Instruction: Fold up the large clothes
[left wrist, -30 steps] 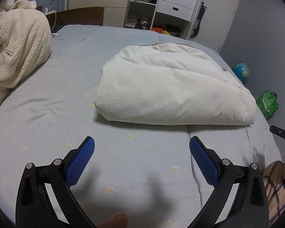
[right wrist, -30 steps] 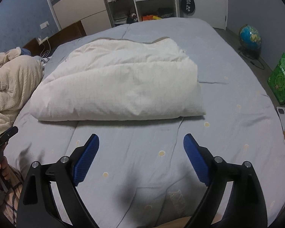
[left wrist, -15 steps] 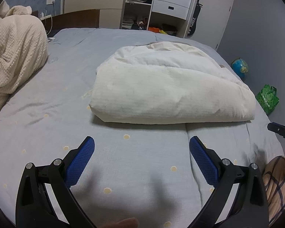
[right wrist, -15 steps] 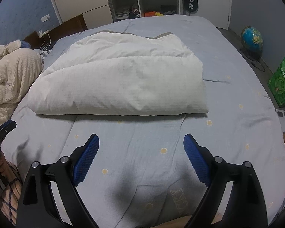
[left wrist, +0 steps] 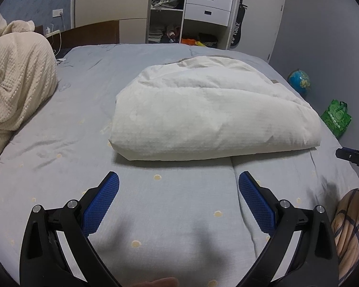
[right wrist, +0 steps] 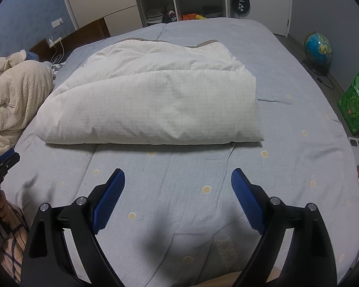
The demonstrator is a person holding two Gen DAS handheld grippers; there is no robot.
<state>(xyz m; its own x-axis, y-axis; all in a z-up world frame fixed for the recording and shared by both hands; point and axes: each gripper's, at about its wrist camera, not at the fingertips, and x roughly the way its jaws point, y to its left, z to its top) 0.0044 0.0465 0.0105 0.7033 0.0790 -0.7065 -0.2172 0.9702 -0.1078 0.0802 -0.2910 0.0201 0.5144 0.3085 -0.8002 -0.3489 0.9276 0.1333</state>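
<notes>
A white quilted duvet (left wrist: 210, 112) lies folded into a thick bundle in the middle of the grey-blue bed (left wrist: 71, 143); it also shows in the right wrist view (right wrist: 155, 100). My left gripper (left wrist: 178, 179) is open and empty, held above the sheet a short way in front of the bundle's near edge. My right gripper (right wrist: 177, 177) is open and empty too, above the sheet in front of the same edge. Each gripper's tip shows at the edge of the other's view.
A cream knitted blanket (left wrist: 14, 83) is heaped at the bed's left side. A wardrobe and shelves with drawers (left wrist: 208, 7) stand behind the bed. A globe (right wrist: 317, 47) and a green bag (right wrist: 356, 102) sit on the floor at the right.
Both grippers have tilted up and drawn back slightly from the folded duvet. They stay open. The duvet has not moved.
</notes>
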